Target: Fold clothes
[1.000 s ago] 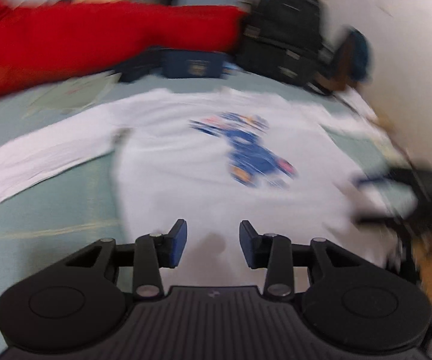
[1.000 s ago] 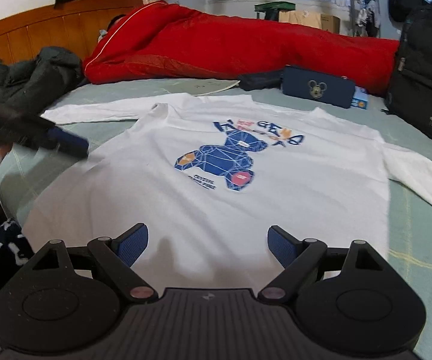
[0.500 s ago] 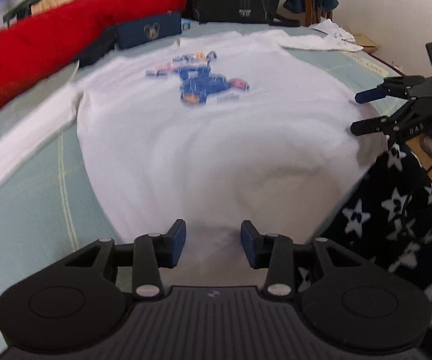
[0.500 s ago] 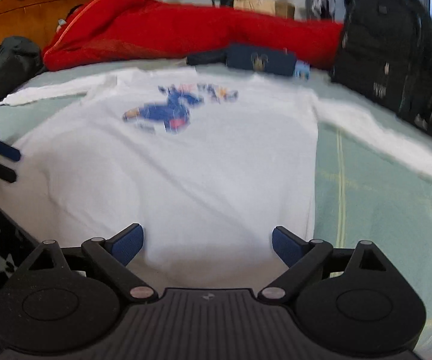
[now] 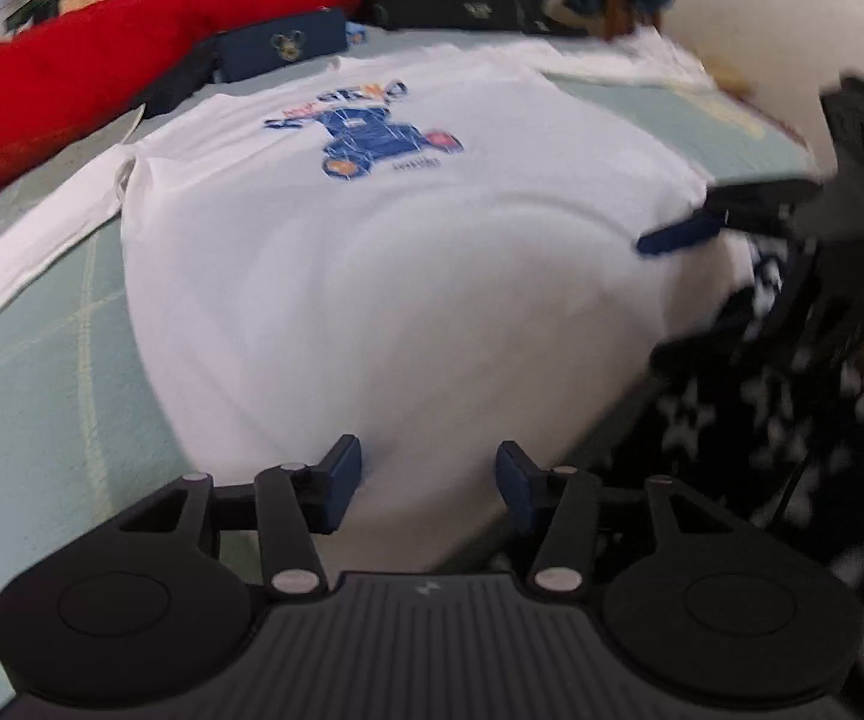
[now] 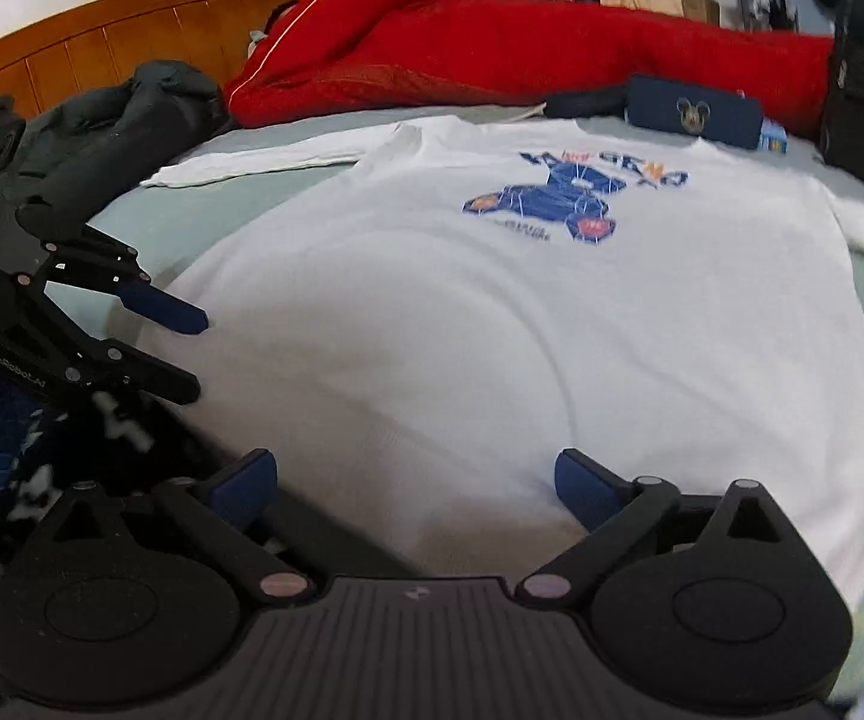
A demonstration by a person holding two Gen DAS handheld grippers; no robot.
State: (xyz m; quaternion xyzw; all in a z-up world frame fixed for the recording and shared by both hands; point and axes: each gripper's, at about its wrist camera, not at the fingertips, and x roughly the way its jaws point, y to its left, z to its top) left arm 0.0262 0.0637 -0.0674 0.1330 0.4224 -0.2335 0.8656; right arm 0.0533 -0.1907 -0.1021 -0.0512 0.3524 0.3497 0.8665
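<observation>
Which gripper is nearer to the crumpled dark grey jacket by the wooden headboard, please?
Left. The left gripper, jaws opening on nothing, hovers in front of the jacket; the right gripper, also opening on nothing, is farther right over the white printed shirt's hem.

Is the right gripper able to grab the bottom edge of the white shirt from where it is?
Probably yes. The right gripper hangs just over the near hem of the white shirt, its jaws opening wide with only flat cloth beneath and nothing in the way. The left gripper works at the other hem corner, well aside.
</observation>
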